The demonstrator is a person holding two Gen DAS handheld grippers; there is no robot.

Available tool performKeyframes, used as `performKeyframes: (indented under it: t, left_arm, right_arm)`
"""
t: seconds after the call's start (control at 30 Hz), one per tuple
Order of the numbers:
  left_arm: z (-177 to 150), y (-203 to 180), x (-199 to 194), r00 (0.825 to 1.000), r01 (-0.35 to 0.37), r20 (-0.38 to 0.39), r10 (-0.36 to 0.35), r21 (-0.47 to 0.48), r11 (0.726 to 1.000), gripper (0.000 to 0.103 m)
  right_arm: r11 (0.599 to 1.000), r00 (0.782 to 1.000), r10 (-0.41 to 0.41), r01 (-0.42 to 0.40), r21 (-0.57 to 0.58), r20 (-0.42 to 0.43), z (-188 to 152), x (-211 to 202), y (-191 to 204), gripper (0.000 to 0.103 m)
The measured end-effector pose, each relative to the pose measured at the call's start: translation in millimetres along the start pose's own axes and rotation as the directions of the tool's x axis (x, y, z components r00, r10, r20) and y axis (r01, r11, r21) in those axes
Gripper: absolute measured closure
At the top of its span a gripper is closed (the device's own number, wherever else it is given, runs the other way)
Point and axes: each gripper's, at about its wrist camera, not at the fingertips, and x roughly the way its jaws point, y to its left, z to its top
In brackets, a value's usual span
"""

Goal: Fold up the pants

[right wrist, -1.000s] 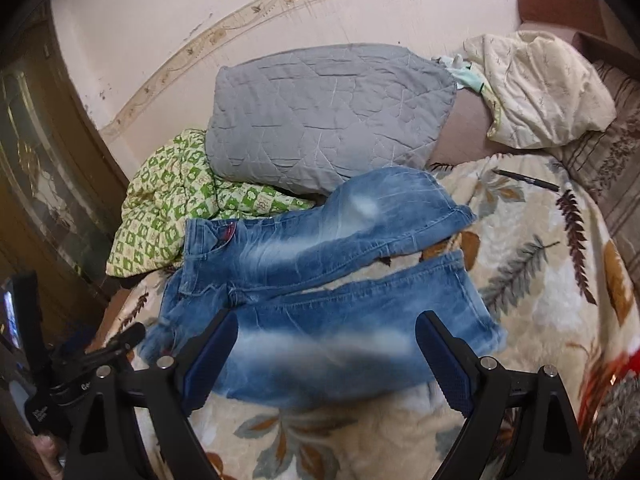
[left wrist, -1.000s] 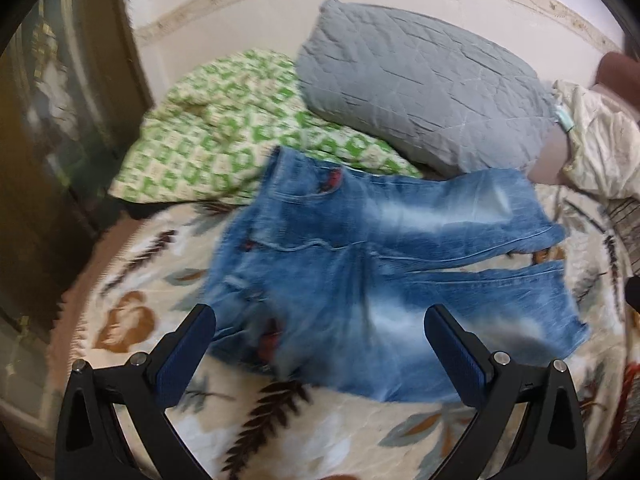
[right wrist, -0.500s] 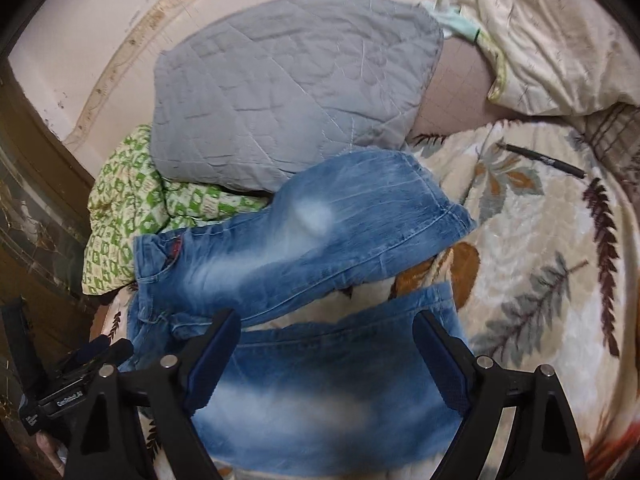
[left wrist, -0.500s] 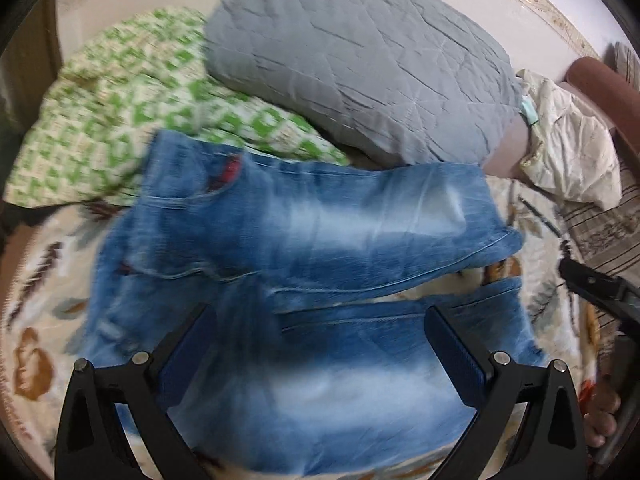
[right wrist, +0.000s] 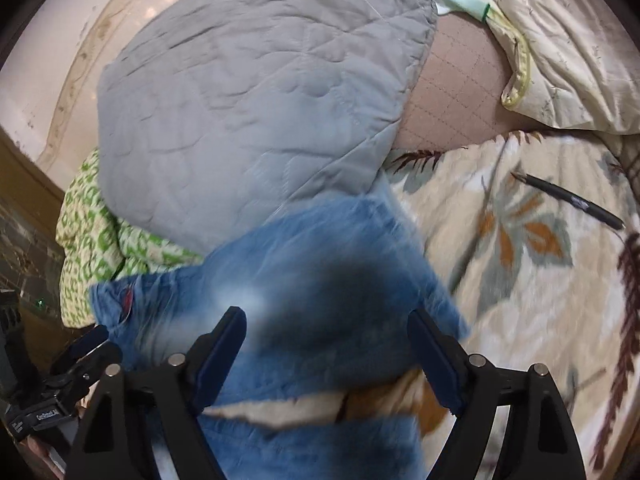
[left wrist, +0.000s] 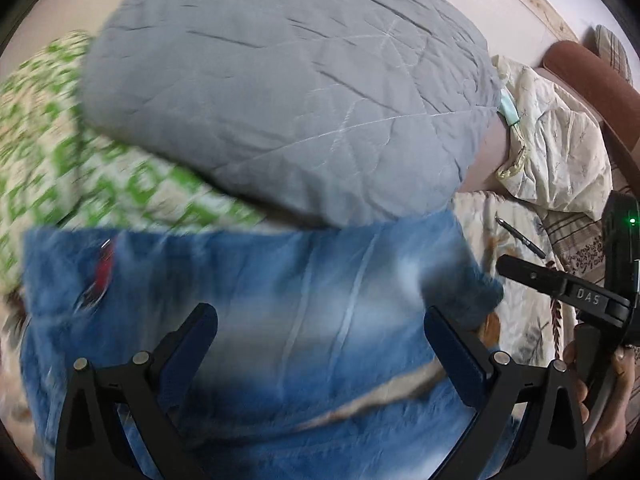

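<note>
Blue faded jeans lie spread on a floral bedspread, waistband to the left, two legs running right with a strip of bedspread between them. My left gripper is open and empty, just above the far leg. My right gripper is open and empty, above the far leg's hem end. The right gripper also shows at the right edge of the left wrist view. Both views are blurred by motion.
A grey quilted pillow lies right behind the jeans, touching them. A green-and-white checked cloth is at the back left. A cream blanket is at the back right. A black pen lies on the bedspread.
Both grippers have moved forward and down over the jeans, from the near leg toward the far leg. The jeans have not moved. Both grippers stay open.
</note>
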Motion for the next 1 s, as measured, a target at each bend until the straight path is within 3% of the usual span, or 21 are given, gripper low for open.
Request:
performKeyframes:
  t: [0.1,0.33,0.5,0.53,0.6,0.67,0.73,0.77,0.8,1.0]
  left_arm:
    - [20,-8,21,1.0,0.008,0.001,-0.008,0.024,1.0,0.001]
    - [43,-26,60,0.994,0.102,-0.053,-0.098,0.086,0.991,0.001]
    - [53,-36,90,0.991,0.084,-0.118,-0.068,0.138,0.987,0.001]
    - [53,-36,99,0.986,0.082,-0.155,-0.061,0.137,0.987,0.005]
    - [48,-36,112,0.975,0.083,-0.215,-0.054,0.129,0.988,0.046]
    - [45,-36,119,0.969,0.084,-0.241,-0.058,0.098,0.992,0.065]
    - [43,-34,118,0.97,0.091,-0.232,-0.068,0.091,0.992,0.074]
    - [42,-34,115,0.971,0.093,-0.228,-0.07,0.093,0.991,0.088]
    - [41,-33,112,0.971,0.095,-0.227,-0.072,0.092,0.991,0.095]
    - [39,-15,59,0.979,0.141,-0.157,-0.129,0.069,0.988,0.101]
  right_arm:
    - [0.999,0.999,0.027,-0.026,0.021,-0.039,18,23,-16,0.018]
    - [0.997,0.991,0.065,-0.06,0.052,-0.113,48,72,-48,0.018]
    - [0.991,0.986,0.108,-0.095,0.099,-0.126,61,96,-64,0.019]
    - [0.99,0.983,0.118,-0.105,0.095,-0.142,62,103,-63,0.027]
    - [0.993,0.984,0.096,-0.083,0.086,-0.151,62,109,-62,0.034]
    - [0.997,0.988,0.066,-0.06,0.052,-0.141,62,108,-55,0.062]
    - [0.997,0.988,0.059,-0.053,0.047,-0.144,60,107,-51,0.07]
    - [0.998,0.989,0.048,-0.044,0.033,-0.137,59,104,-47,0.078]
    - [0.999,0.991,0.041,-0.039,0.019,-0.127,59,99,-44,0.081]
    - [0.998,0.998,0.052,-0.053,-0.015,-0.042,50,49,-21,0.093]
